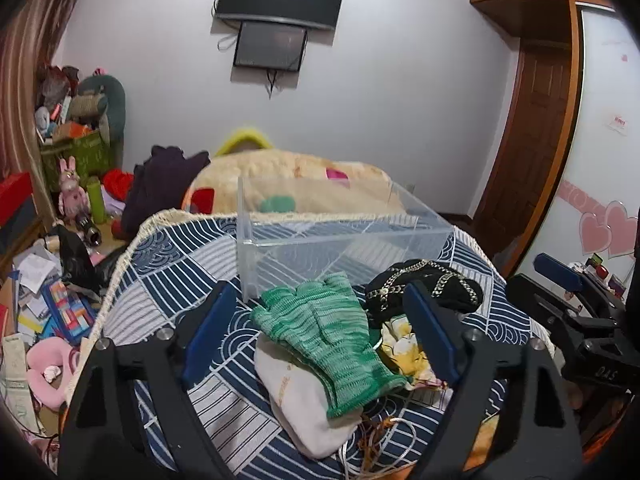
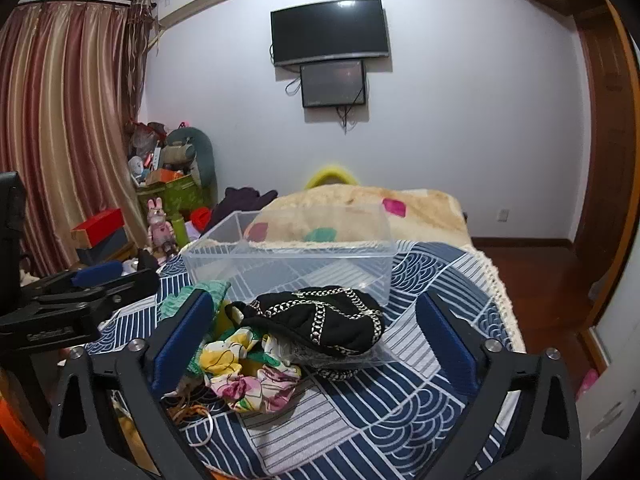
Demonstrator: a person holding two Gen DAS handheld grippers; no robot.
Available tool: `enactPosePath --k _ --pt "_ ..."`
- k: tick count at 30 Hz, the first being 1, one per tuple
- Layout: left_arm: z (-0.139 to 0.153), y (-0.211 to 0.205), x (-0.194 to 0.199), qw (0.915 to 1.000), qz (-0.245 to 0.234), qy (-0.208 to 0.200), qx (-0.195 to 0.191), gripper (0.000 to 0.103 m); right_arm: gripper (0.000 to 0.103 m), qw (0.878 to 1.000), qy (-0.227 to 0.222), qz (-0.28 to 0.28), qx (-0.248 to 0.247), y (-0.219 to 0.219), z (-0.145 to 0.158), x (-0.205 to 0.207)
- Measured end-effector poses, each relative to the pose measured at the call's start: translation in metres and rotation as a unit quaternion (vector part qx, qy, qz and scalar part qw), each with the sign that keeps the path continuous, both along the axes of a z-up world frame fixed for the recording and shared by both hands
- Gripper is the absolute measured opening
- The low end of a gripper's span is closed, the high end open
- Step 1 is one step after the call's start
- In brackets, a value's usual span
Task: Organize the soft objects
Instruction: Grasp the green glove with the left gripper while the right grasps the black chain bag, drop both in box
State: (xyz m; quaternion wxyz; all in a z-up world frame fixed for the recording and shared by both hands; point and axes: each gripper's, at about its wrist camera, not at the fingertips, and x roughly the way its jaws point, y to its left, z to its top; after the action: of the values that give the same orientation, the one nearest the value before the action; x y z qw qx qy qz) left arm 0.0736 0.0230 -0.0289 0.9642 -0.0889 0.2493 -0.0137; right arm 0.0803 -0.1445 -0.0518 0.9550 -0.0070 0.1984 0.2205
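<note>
A pair of green knit gloves (image 1: 328, 332) lies on a white sock (image 1: 300, 404) on the blue patterned cloth (image 1: 168, 280). My left gripper (image 1: 320, 340) is open, its fingers on either side of the gloves. A black cloth with gold chain trim (image 1: 424, 286) and a floral cloth (image 1: 404, 346) lie to the right. In the right wrist view my right gripper (image 2: 316, 344) is open around the black cloth (image 2: 320, 324) and the floral cloth (image 2: 248, 376). An empty clear plastic box (image 1: 336, 236) stands behind the pile; it also shows in the right wrist view (image 2: 288, 256).
A beige blanket (image 1: 288, 180) covers the bed behind the box. Toys, boxes and papers (image 1: 52, 300) clutter the floor at left. A wooden door (image 1: 532, 128) is at right. Loose strings (image 1: 380, 436) lie near the cloth's front edge.
</note>
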Motion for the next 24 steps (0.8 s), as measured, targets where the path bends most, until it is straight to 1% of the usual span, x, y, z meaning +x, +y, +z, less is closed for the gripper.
enactPosePath --k 2,6,8,9,12,13,16,21,23,24 --pt "-0.006 0.001 0.008 1.0 -0.002 0.008 -0.003 0.083 0.092 1.0 0.011 0.003 -0.001 0.002 -0.004 0.007" --pt "-0.019 -0.004 0.02 0.9995 -0.009 0.028 -0.006 0.078 0.089 0.999 0.031 0.01 -0.004 0.007 -0.011 0.02" --pt "-0.026 -0.006 0.026 0.9991 -0.013 0.04 -0.006 0.075 0.086 0.999 0.044 0.019 -0.005 0.01 -0.015 0.026" --pt "-0.029 -0.006 0.028 0.9989 -0.015 0.045 -0.006 0.075 0.085 0.999 0.05 0.021 -0.007 0.012 -0.017 0.028" --pt "-0.038 -0.01 0.032 0.9981 -0.027 0.055 -0.007 0.074 0.079 0.997 0.067 0.029 -0.009 0.016 -0.025 0.034" --pt "-0.039 -0.011 0.033 0.998 -0.029 0.057 -0.004 0.074 0.076 0.997 0.071 0.031 -0.01 0.017 -0.026 0.035" --pt "-0.046 -0.014 0.037 0.9976 -0.031 0.062 0.002 0.066 0.069 0.996 0.081 0.031 -0.011 0.018 -0.031 0.039" --pt "-0.052 -0.011 0.039 0.9963 -0.043 0.073 -0.016 0.055 0.056 0.995 0.088 0.034 -0.01 0.017 -0.034 0.042" --pt "-0.053 -0.008 0.039 0.9962 -0.045 0.072 -0.02 0.052 0.046 0.995 0.089 0.037 -0.016 0.019 -0.036 0.042" --pt "-0.053 -0.007 0.038 0.9961 -0.045 0.072 -0.022 0.052 0.044 0.995 0.091 0.04 -0.017 0.019 -0.037 0.043"
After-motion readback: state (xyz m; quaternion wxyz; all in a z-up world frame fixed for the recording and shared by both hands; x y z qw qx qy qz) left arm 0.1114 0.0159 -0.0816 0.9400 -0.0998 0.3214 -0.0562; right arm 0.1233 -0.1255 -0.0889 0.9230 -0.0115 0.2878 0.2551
